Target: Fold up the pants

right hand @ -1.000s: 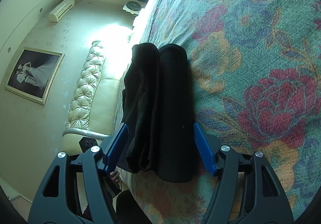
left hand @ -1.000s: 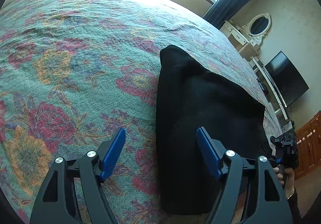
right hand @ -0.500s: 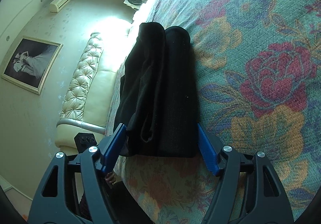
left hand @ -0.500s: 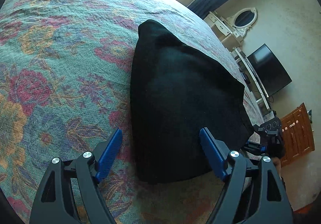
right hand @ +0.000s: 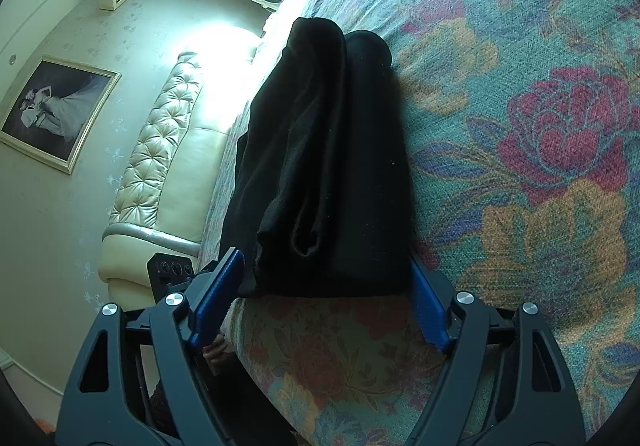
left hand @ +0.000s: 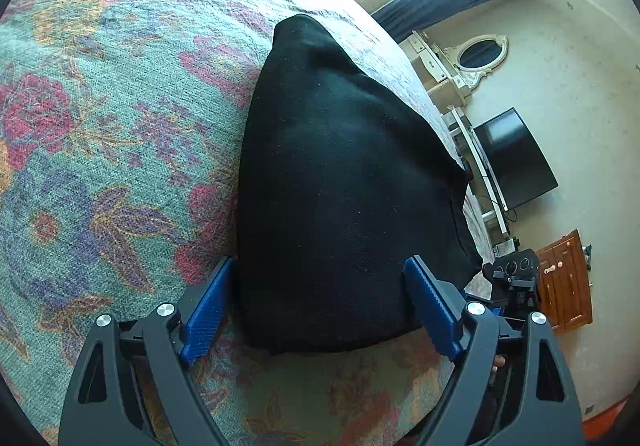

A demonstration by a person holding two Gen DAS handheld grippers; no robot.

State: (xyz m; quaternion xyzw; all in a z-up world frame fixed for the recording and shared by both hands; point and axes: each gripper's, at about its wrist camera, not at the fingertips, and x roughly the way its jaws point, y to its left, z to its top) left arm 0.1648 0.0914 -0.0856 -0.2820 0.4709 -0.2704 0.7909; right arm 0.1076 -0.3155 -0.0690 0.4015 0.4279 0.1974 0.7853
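Note:
Black pants (left hand: 340, 186) lie folded into a thick bundle on the floral bedspread (left hand: 100, 166). My left gripper (left hand: 320, 306) straddles one short end of the bundle. Its jaws are opening, and its blue pads (left hand: 208, 310) stand at the bundle's two sides without squeezing it. In the right wrist view the pants (right hand: 332, 166) show their stacked folds. My right gripper (right hand: 322, 302) straddles the opposite end with its jaws opening, and its pads (right hand: 428, 306) sit beside the cloth. Each view shows the other gripper past the bed's edge: the right gripper (left hand: 512, 278) and the left gripper (right hand: 172, 270).
The bundle lies close to the bedspread's edge (right hand: 340, 366). A cream tufted headboard (right hand: 160, 150) and a framed picture (right hand: 56, 110) are on one side. A television (left hand: 512, 158), an oval mirror (left hand: 480, 54) and a wooden cabinet (left hand: 568, 282) are on the other.
Both grippers' jaws have widened. The left gripper has tipped down and swung over, so the pants' end now sits between its fingers. The right gripper has closed in on its end.

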